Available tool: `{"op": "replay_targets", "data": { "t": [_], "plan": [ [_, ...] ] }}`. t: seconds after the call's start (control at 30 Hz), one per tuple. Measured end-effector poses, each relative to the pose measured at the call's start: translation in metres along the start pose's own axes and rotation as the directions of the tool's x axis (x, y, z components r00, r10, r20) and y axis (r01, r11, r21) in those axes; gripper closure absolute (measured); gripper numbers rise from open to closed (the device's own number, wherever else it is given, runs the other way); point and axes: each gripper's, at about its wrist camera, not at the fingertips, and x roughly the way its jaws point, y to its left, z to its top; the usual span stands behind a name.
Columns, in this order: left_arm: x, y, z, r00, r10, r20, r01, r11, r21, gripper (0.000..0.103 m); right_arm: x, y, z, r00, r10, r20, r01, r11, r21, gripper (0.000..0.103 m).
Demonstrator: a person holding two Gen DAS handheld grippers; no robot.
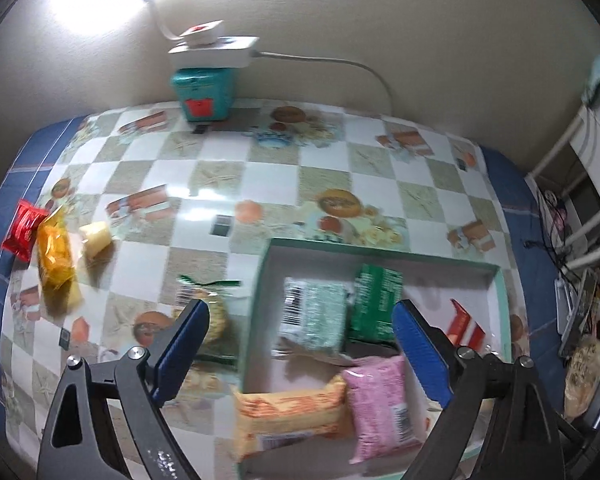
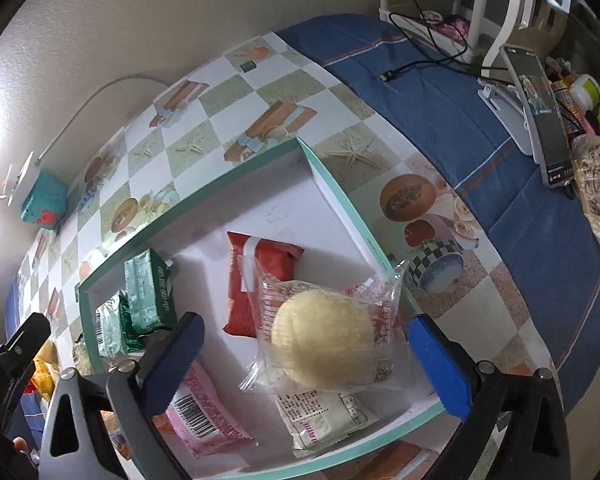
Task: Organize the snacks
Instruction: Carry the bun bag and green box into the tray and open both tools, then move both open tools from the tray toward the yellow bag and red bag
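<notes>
A shallow white box with a green rim (image 1: 380,251) (image 2: 332,184) lies on the checked tablecloth and holds several snack packs: green packs (image 1: 374,304) (image 2: 150,288), a red pack (image 2: 260,276), a pink pack (image 1: 380,404) (image 2: 204,412), an orange pack (image 1: 292,412) and a round yellow bun in clear wrap (image 2: 324,344). My left gripper (image 1: 300,344) is open and empty above the box's left wall. My right gripper (image 2: 304,356) is open around the bun, which rests in the box. A green-tied snack bag (image 1: 214,312) lies left of the box. Red (image 1: 22,232), orange (image 1: 56,252) and pale yellow (image 1: 96,238) snacks lie far left.
A teal box (image 1: 204,94) with a white power strip (image 1: 216,50) on top stands at the back by the wall. A phone on a stand (image 2: 540,112), cables and a white rack (image 2: 476,4) are at the right, past the blue cloth (image 2: 500,160).
</notes>
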Motion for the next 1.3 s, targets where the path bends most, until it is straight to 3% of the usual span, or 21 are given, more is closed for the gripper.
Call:
{"op": "replay_targets", "data": {
  "t": [0.37, 0.57, 0.8, 1.3],
  "plan": [
    [-0.016, 0.091, 0.017, 0.997, 0.072, 0.032, -0.067, 0.988, -0.139, 0.01, -0.028, 0.029, 0.0, 0.995, -0.001, 0.096, 0.005, 0.999, -0.042, 0.0],
    [-0.032, 0.162, 0.022, 0.991, 0.123, 0.051, -0.106, 0.96, -0.258, 0.01, -0.04, 0.038, -0.001, 0.991, -0.007, 0.135, 0.013, 0.999, -0.042, 0.0],
    [-0.043, 0.239, 0.014, 0.982, 0.183, 0.052, -0.146, 0.9, -0.411, 0.01, -0.041, 0.055, -0.007, 0.987, -0.034, 0.159, 0.044, 0.997, -0.064, 0.0],
    [-0.037, 0.344, -0.011, 0.972, 0.233, 0.025, -0.169, 0.768, -0.618, 0.01, -0.036, 0.093, -0.02, 0.98, -0.063, 0.188, 0.092, 0.984, -0.153, 0.0]
  ]
}}
